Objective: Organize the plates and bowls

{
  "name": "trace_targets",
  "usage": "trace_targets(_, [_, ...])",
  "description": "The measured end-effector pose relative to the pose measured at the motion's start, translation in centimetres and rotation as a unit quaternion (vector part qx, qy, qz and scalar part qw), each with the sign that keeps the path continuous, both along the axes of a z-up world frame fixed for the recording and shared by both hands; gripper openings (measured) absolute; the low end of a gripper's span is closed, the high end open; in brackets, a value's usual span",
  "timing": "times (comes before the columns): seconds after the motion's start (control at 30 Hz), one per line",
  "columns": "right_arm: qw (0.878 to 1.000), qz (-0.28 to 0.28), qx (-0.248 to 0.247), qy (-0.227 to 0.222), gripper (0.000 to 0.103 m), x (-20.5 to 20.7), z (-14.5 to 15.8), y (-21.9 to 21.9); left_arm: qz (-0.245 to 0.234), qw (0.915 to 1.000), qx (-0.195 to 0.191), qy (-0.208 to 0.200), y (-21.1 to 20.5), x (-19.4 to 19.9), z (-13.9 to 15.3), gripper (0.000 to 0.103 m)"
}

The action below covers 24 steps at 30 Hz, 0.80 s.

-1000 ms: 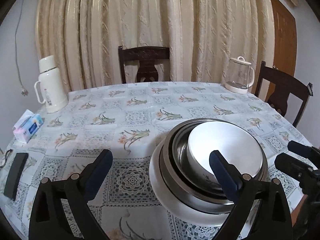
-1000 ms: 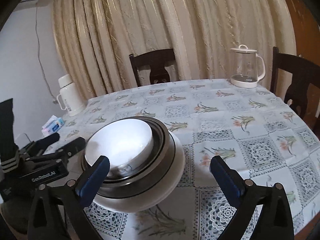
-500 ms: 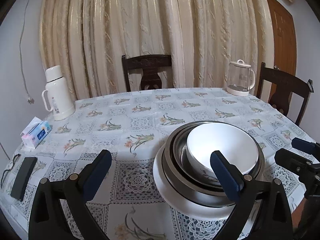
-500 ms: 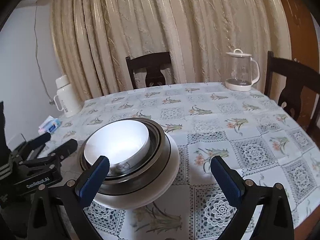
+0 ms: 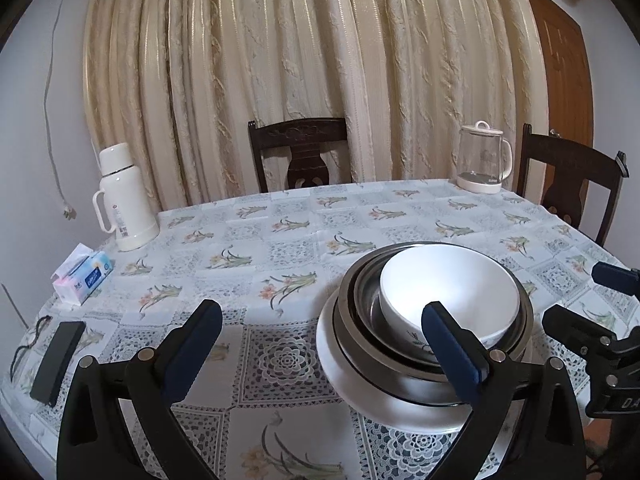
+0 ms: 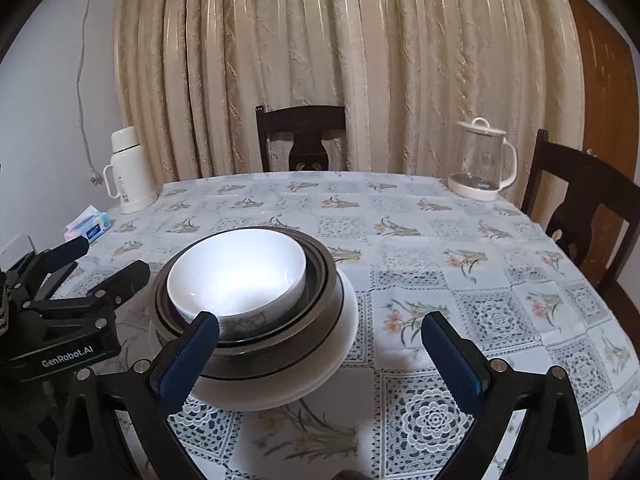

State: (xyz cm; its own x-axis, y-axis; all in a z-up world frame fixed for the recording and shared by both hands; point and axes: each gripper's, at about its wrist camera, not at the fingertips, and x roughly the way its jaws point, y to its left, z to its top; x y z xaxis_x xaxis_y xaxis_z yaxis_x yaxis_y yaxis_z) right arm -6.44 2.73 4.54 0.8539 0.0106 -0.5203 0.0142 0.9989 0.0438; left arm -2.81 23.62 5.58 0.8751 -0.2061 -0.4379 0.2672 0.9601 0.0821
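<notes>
"GenRobot.AI" on the left tongs (image 6: 108, 264) body.

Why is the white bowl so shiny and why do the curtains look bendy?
Right wrist view: light glares off the inside of the bowl, washing its middle out. Left wrist view: the same bowl looks evenly lit, with no bright patch. Both views: the fisheye lens bows the curtains and darkens the corners; everything stays fairly sharp.

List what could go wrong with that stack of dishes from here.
1. The white bowl sits off-centre in the metal bowls, toward one side; a nudge may tip or rattle it.
2. The white plate underneath lies near the table's front edge, so a push could slide it off.
3. Both open grippers flank the stack closely.
</notes>
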Motion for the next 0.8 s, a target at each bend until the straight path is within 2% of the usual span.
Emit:
trace_targets(0.23, [0.999, 0.003, 0.025, 0.026, 0.103, 0.4, -0.6, -0.3, -0.001, 1.0000, 0.007, -0.005, 0.1, -0.3, -0.2, 0.101])
trace_targets(0.53, [1.000, 0.011, -0.011, 0.012, 0.103, -0.2, -0.4, 1.2, -0.003, 0.9998, 0.018, -0.004, -0.1, -0.5, -0.6, 0.101])
trace_targets(0.8, [1.000, 0.018, -0.007, 0.020, 0.103, -0.2, -0.5, 1.5, -0.003, 0.9998, 0.019, -0.004, -0.1, -0.6, -0.7, 0.101])
